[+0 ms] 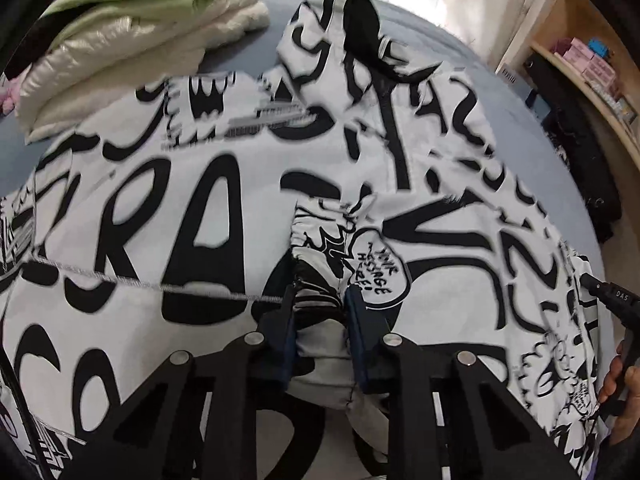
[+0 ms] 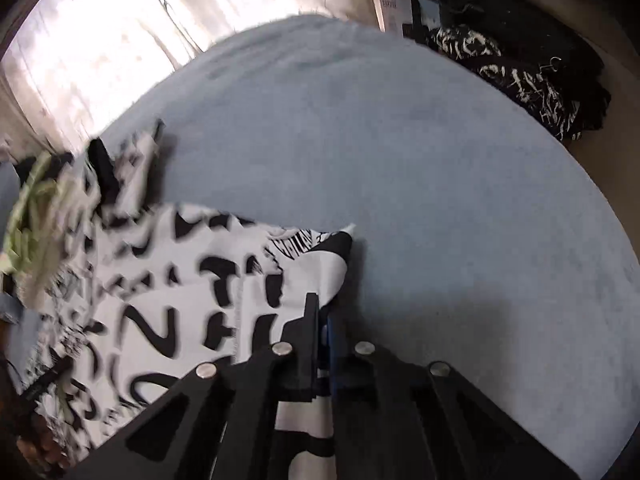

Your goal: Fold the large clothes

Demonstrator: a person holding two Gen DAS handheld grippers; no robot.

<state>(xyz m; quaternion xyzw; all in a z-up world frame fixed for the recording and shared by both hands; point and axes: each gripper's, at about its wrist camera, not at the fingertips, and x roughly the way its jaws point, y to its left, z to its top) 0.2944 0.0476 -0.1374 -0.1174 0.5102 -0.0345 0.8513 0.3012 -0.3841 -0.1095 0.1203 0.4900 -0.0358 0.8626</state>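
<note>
Left wrist view is showing me risking a skewed, creased fold as the big limp black-and-white graffiti-print garment (image 1: 224, 200) is sprawling over the soft blue bed (image 2: 400, 160), my left gripper (image 1: 320, 300) clamping a bunched elastic cuff, my right gripper (image 2: 322, 320) pinching a thin, slippery edge.

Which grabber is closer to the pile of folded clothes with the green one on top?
Left. The left gripper pinches a cuff of the black-and-white jacket, with the pile just beyond. The right gripper grips the jacket's far edge, across the garment from the pile.
</note>
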